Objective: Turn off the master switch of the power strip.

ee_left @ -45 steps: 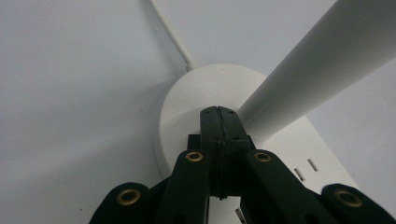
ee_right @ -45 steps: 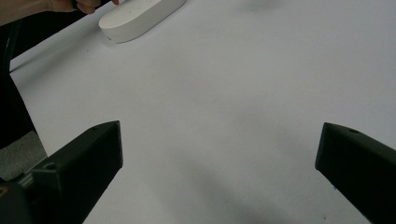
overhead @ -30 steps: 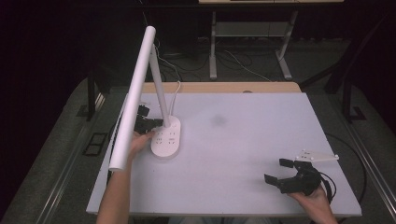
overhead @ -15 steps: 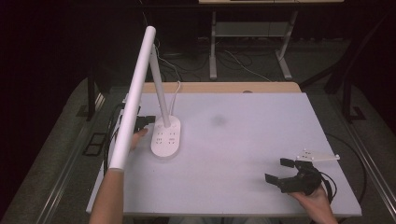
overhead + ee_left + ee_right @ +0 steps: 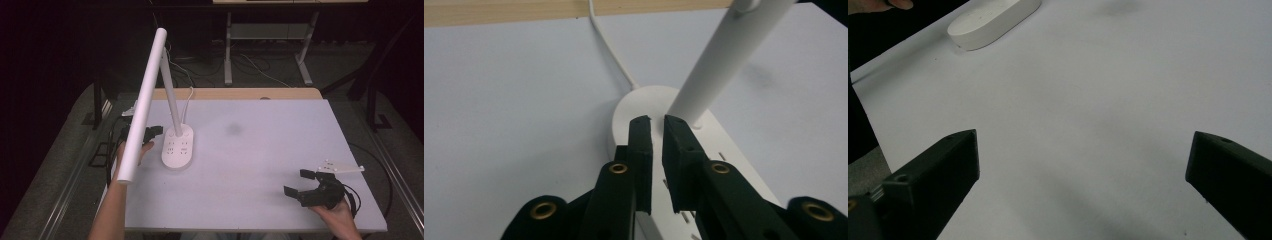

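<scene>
Now the left tool (image 5: pixel 150 133) sits at the left edge of the lamp base (image 5: pixel 177 148), slightly farther left than half a second ago, when it was pressed closer against the base's side. In the left gripper view its jaws are nearly pressed together, with only a thin slit between them and nothing pinched; their tips hover over the rounded end of the base, just in front of the foot of the lamp stem (image 5: pixel 719 70). Judgement: the tool has finished or is breaking off a press at the control end of the base, so the lamp work is close to done or being retried.

The right tool (image 5: pixel 309 187) has not moved over the last second. It rests near the front right corner of the desk (image 5: pixel 280 150), jaws spread wide over bare surface, well apart from the lamp.

The lamp stands at the desk's left side, its long white head (image 5: pixel 142 105) tilted out over the left forearm, and its cord (image 5: pixel 611 47) runs off the back edge.

The desk top is plain pale grey with one faint dark smudge (image 5: pixel 233 129) near the centre. Beyond it the room is dark, with grey carpet, loose cables, and the metal legs of another table (image 5: pixel 227 50).
</scene>
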### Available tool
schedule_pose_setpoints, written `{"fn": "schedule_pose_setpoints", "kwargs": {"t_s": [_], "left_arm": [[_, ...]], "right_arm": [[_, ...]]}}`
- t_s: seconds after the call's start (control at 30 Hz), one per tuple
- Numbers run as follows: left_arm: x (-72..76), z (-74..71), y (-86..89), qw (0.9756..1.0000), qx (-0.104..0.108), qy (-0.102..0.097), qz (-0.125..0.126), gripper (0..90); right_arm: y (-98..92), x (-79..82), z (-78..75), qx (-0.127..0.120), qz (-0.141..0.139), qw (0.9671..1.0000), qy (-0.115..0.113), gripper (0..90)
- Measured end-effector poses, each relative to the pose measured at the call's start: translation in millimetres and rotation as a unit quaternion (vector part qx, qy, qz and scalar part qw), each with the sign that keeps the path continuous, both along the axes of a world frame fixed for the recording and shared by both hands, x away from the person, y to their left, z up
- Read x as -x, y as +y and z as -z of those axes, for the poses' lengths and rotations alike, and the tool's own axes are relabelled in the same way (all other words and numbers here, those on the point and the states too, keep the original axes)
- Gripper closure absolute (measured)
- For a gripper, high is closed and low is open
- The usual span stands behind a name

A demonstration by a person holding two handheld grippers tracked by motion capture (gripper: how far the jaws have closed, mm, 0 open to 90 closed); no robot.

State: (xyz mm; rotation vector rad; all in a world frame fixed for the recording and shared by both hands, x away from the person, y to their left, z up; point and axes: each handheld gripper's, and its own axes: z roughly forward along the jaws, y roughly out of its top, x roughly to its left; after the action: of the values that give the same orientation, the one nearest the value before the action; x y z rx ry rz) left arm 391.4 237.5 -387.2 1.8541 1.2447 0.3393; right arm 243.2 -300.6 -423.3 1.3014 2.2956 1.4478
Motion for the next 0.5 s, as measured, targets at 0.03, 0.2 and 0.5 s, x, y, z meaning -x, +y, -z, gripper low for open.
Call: {"fn": "schedule_pose_setpoints", "kwargs": {"t_s": [0.03, 0.2, 0.5], "left_arm": [[2.7, 0.1, 1.1, 1.0, 0.001, -0.001, 0.001, 80.5], [14.7, -0.3, 8.6, 0.9998, 0.017, -0.005, -0.003, 71.7], [33.5, -4.7, 16.4, 0.9989, 0.043, -0.021, -0.003, 52.1]], "right_arm": [[-0.1, -0.4, 0.1, 0.0, 0.0, 1.0, -0.002, 0.3], [0.4, -0.2, -0.1, 0.0, -0.002, 1.0, -0.003, 0.3], [1.0, 0.0, -0.6, -0.002, -0.002, 1.0, -0.004, 0.2]]}}
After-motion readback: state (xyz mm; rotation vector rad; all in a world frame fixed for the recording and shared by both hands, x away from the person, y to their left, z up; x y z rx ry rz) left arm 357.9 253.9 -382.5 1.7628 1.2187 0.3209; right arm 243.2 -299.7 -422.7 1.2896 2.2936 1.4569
